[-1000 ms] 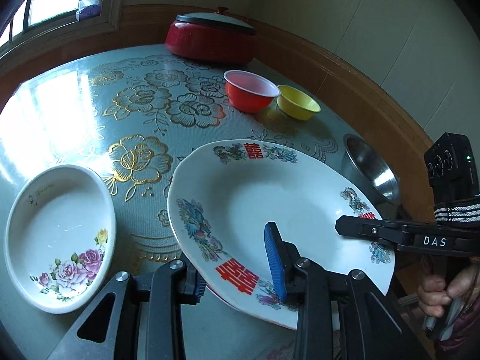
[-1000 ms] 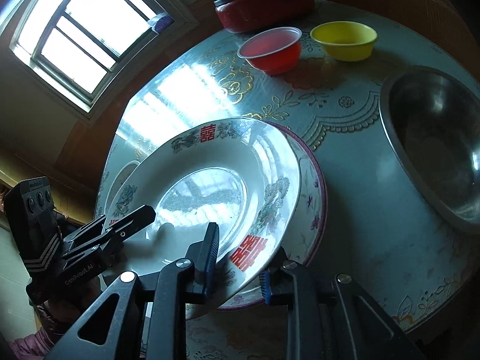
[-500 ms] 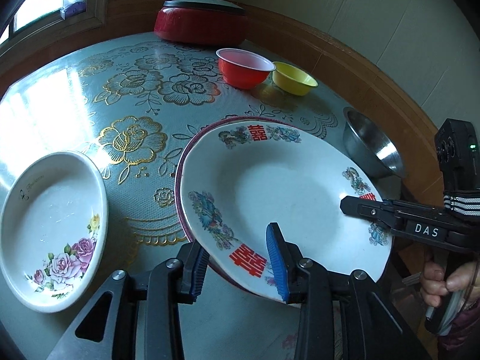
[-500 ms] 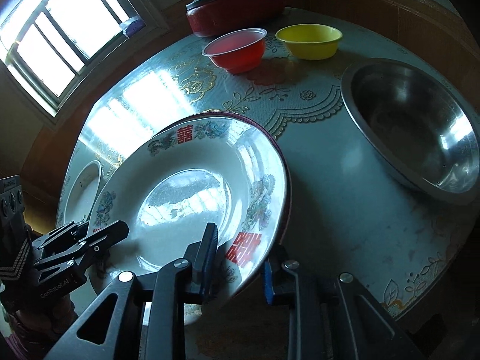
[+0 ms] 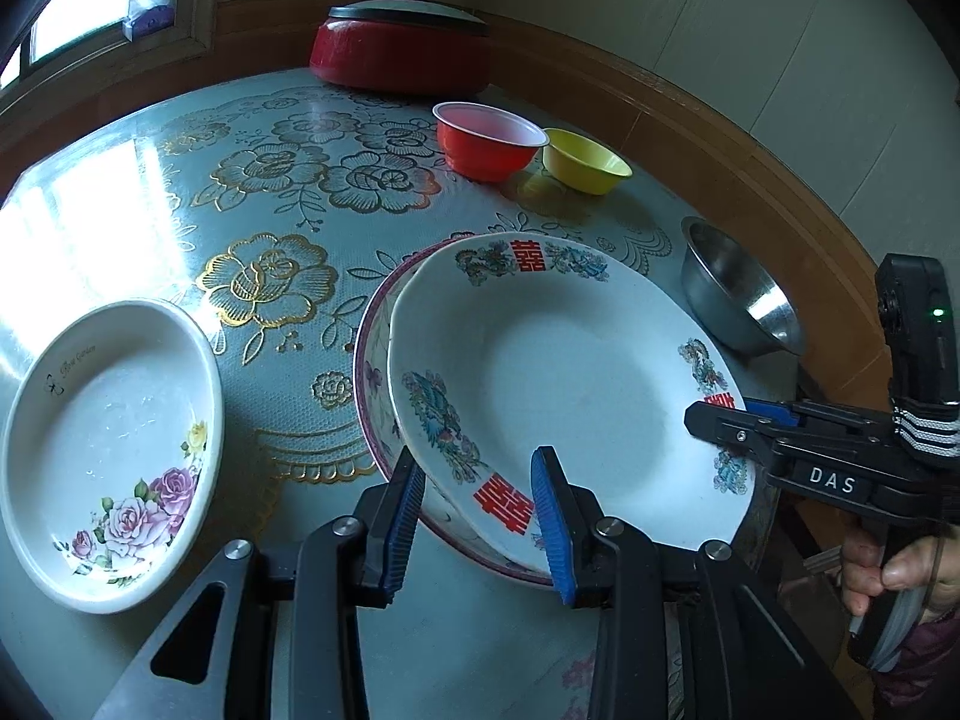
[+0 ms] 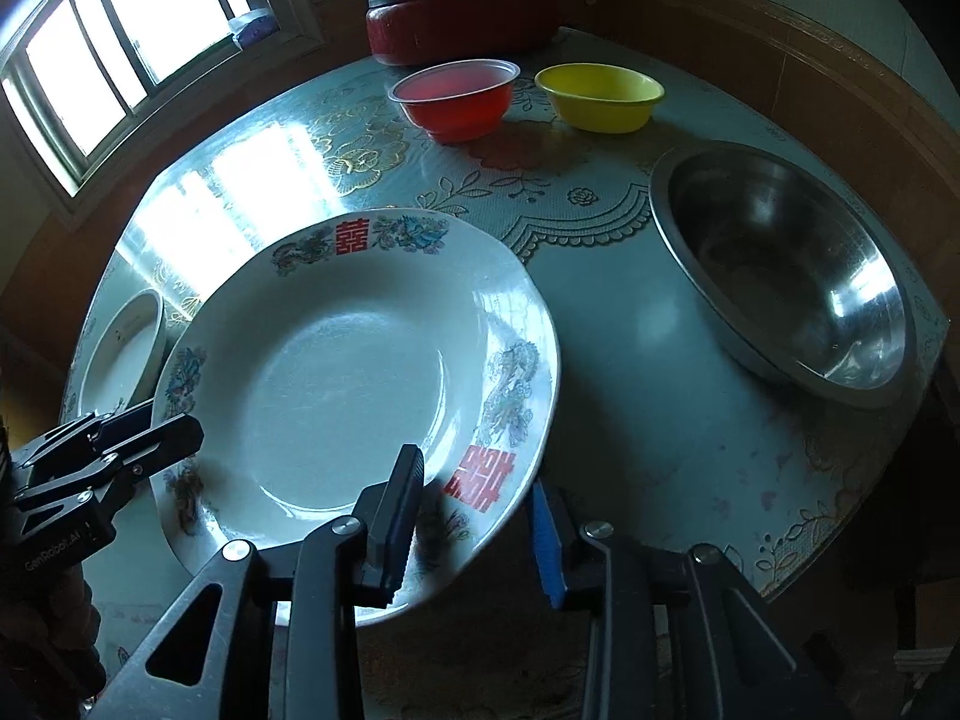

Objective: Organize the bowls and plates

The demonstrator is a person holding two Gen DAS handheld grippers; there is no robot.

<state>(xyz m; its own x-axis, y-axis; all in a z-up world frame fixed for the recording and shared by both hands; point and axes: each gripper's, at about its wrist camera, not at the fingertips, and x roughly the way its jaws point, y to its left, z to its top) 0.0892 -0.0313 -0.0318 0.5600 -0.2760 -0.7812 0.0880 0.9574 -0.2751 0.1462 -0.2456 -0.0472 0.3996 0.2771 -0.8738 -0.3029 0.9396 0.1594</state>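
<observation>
1. Your left gripper [image 5: 477, 495] has its blue pads spread apart, one on each side of the near rim of the double-happiness plate [image 5: 558, 360]; neither pad visibly presses it.
2. Your right gripper [image 6: 474, 516] is likewise parted astride the same plate's rim.
3. That plate sits on a purple-rimmed plate [image 5: 375, 384] straight ahead of your left gripper.
4. Left of your left gripper lies the rose plate [image 5: 114, 438].
5. Farther ahead stand the red bowl [image 5: 489, 141] and yellow bowl [image 5: 585, 161]; the steel bowl [image 6: 786, 282] lies right of your right gripper.
</observation>
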